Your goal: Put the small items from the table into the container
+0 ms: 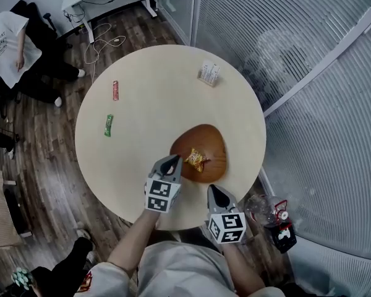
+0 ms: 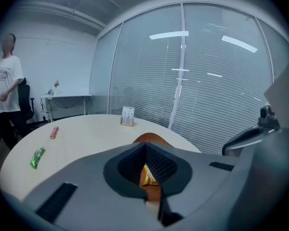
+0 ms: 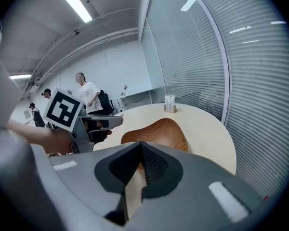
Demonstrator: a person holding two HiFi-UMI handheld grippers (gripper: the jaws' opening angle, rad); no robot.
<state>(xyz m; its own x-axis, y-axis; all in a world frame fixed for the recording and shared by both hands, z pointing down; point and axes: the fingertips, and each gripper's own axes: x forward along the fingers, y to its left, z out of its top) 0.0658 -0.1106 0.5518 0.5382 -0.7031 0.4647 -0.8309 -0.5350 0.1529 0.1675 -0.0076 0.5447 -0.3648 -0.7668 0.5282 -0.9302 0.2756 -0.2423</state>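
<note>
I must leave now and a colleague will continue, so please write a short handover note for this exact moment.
Grippers: left gripper shut, empty, at the wooden bowl's left edge; right gripper shut, empty, above the table's near edge.
Done: yellow packet lies in the bowl.
To do: green packet and red packet lie on the table's left side, apart.

The brown bowl [image 1: 214, 141] holds a yellow packet [image 1: 196, 159]; green packet [image 1: 109, 125] and red packet [image 1: 115, 90] lie on the table [image 1: 161, 85].
</note>
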